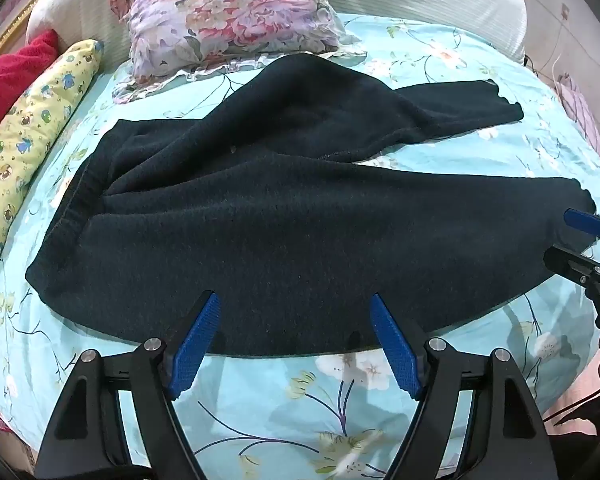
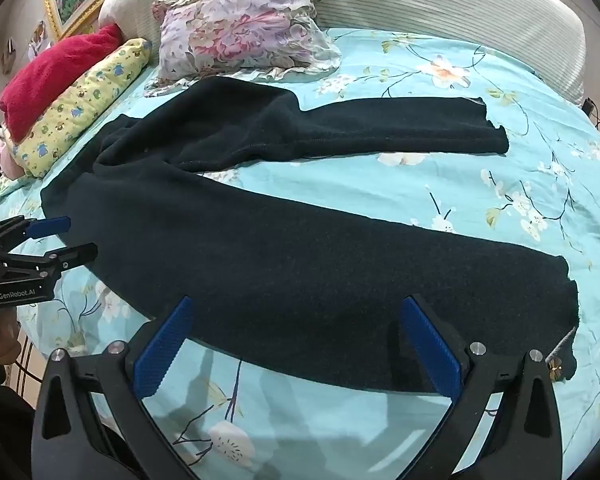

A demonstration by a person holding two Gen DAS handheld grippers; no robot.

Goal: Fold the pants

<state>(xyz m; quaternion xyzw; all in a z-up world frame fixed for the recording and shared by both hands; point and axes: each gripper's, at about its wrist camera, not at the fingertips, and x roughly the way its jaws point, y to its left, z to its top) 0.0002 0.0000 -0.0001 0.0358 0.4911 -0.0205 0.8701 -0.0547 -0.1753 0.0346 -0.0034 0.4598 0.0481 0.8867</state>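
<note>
Over near leg edge of black fleece pants [image 1: 260,220]: left gripper [image 1: 296,340], right gripper [image 2: 300,344] wide open, empty, poised to pinch hem for fold.

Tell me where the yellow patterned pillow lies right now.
The yellow patterned pillow lies at the bed's far left in both views, between the red blanket and the dark pants, left of the floral pillow.

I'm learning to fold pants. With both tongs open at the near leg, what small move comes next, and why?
Probably lower both tongs, left and right, and pinch the near leg's edge: the pants lie spread with legs apart, nothing gripped, so this leg can go over the far leg.
</note>
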